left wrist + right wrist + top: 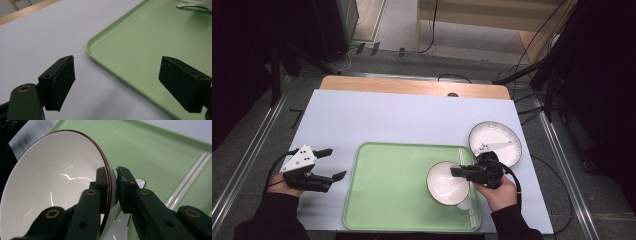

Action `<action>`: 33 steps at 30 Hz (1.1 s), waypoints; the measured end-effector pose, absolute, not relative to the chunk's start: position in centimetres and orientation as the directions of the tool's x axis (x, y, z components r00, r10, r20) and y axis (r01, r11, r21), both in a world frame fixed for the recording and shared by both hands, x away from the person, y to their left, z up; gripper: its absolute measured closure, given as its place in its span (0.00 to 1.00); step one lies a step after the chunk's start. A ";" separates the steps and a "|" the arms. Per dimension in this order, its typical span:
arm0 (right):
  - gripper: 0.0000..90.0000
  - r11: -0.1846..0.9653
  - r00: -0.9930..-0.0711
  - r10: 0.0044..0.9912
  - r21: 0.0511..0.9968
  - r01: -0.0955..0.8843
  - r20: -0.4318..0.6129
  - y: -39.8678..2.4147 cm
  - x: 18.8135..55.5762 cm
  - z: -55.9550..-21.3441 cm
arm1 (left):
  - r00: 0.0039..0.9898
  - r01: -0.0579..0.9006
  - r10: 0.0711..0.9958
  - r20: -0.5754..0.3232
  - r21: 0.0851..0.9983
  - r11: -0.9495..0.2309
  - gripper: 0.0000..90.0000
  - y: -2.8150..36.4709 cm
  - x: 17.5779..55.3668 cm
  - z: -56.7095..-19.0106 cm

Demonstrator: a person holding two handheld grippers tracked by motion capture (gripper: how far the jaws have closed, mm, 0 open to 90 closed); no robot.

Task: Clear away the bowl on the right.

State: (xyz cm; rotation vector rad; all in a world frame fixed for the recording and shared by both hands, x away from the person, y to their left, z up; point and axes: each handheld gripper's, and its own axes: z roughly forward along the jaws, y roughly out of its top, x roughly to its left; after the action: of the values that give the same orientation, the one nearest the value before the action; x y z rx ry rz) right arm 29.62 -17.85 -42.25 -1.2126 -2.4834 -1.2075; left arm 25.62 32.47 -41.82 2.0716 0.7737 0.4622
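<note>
The right tool (458,172) is clamping the rim of a white ceramic bowl with a dark red edge (57,185), one jaw inside and one outside, and is holding it tilted over the right part of the pale green plastic tray (387,190). A white spoon (141,182) and white chopsticks (190,180) are lying on the tray beneath it. The left tool (334,163) is hovering open and empty over the pale lavender surface (387,120), just beside the tray's left rim. A white plate (507,132) is sitting beyond the tray's right corner. No writing is showing anywhere.
</note>
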 end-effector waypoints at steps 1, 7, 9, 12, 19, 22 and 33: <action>0.90 0.370 -0.677 0.606 0.605 0.705 0.418 -17.7 29.5 -42.3 | 0.740 0.356 0.672 0.043 0.823 -0.444 0.15 32.5 25.6 -41.8; 0.90 0.430 -0.705 0.579 0.581 0.691 0.411 -16.6 28.8 -43.0 | 0.739 0.356 0.672 0.041 0.823 -0.442 0.15 32.5 25.6 -41.8; 0.90 0.455 -0.720 0.572 0.578 0.677 0.393 -16.2 28.6 -43.2 | 0.740 0.355 0.671 0.043 0.822 -0.445 0.15 32.5 25.6 -41.8; 0.90 0.482 -0.733 0.560 0.568 0.668 0.387 -15.7 28.2 -43.4 | 0.739 0.356 0.672 0.041 0.823 -0.442 0.15 32.5 25.6 -41.8; 0.90 0.518 -0.747 0.541 0.547 0.658 0.386 -15.2 27.8 -44.0 | 0.738 0.356 0.673 0.042 0.823 -0.442 0.15 32.4 25.6 -41.9; 0.89 0.532 -0.748 0.545 0.533 0.658 0.379 -15.1 27.8 -44.3 | 0.741 0.357 0.671 0.040 0.822 -0.443 0.15 32.4 25.6 -41.9; 0.83 0.523 -0.748 0.523 0.539 0.660 0.408 -15.4 28.3 -44.7 | 0.740 0.359 0.671 0.039 0.821 -0.444 0.15 32.4 25.7 -41.9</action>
State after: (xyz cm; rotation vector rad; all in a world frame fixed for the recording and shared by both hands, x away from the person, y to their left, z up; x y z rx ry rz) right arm 28.26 -15.41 -44.67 -1.0101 -2.5661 -1.0348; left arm 25.67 32.40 -41.88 2.0734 0.7760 0.4569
